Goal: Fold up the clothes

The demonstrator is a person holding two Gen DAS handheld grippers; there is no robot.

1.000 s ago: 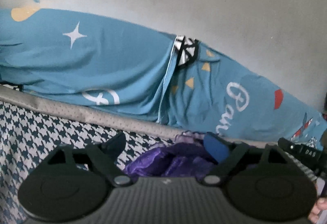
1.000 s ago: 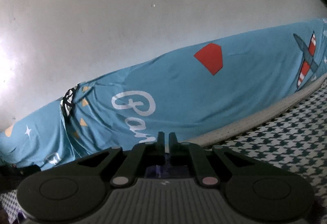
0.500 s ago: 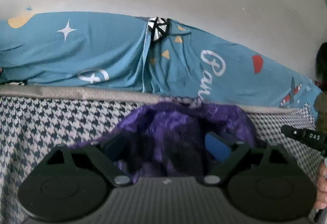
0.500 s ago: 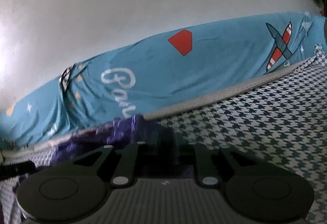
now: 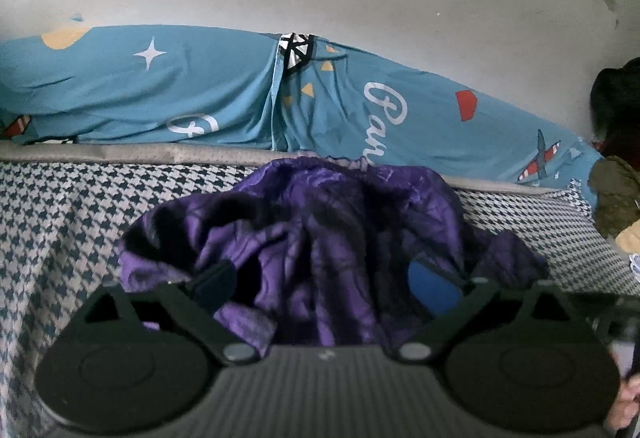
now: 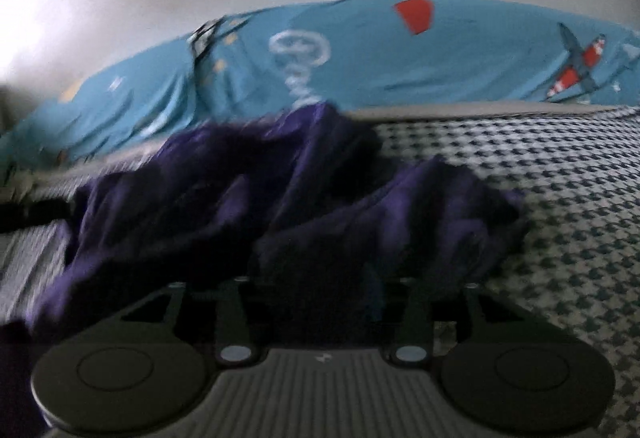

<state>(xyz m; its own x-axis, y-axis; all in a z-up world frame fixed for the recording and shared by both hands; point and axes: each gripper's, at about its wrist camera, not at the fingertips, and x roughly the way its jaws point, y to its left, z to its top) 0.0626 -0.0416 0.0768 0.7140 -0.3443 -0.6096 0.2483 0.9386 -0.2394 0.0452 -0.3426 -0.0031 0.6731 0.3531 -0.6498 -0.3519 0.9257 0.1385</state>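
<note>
Purple garment [image 5: 328, 238], thin, limp and slippery-looking, lies crumpled near the bed's [image 5: 60, 206] far edge, best pinched at a hem, with the left hand-held gripper [image 5: 324, 278] wide and the right hand-held gripper [image 6: 324, 290] opening over it.

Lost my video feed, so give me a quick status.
Left gripper wide, opening, nothing pinched. Right gripper opening over cloth. Purple garment crumpled, unfolded, on houndstooth bed cover. Nothing in the way.

Motion blur smears the purple garment [image 6: 288, 206] in the right wrist view, hiding the right gripper's [image 6: 320, 302] fingertips.
</note>
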